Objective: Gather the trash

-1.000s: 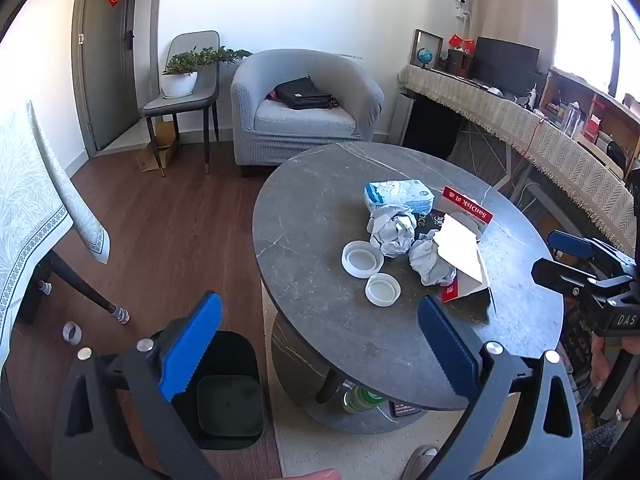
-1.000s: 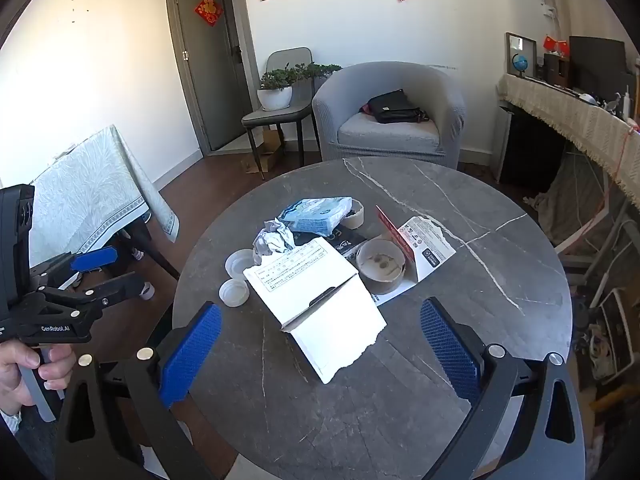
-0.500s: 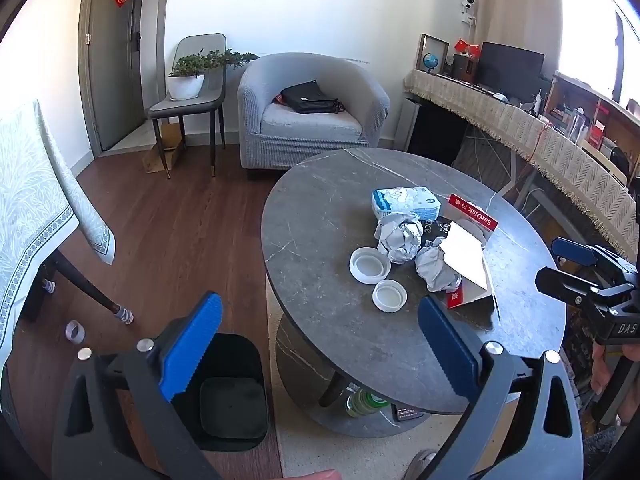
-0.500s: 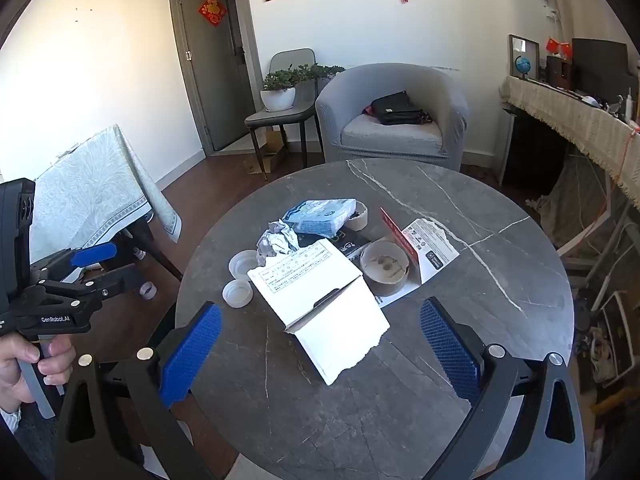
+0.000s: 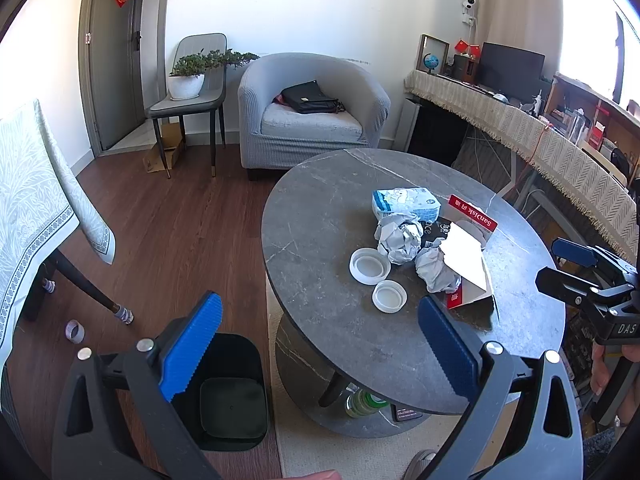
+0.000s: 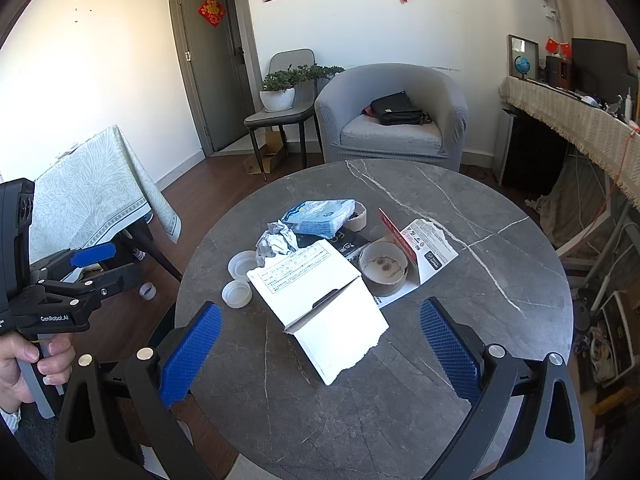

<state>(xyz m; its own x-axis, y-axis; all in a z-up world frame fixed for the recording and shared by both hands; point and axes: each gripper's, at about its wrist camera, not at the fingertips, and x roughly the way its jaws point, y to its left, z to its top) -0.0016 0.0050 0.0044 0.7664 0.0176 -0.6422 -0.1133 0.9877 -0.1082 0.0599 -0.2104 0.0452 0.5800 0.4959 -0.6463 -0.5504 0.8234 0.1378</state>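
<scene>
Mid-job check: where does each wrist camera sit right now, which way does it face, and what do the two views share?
Left wrist: rides the open left tool, left of the round table, facing across it; trash bin below; the right tool shows at right.
Right wrist: rides the open right tool at the near rim, facing the armchair; the left tool and hand show at left.
Shared: white caps, crumpled paper, torn white box.

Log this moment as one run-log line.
stage: approach | left gripper: open, empty | right gripper: open, empty | trash pile: untouched on round table | black bin: on floor beside table
</scene>
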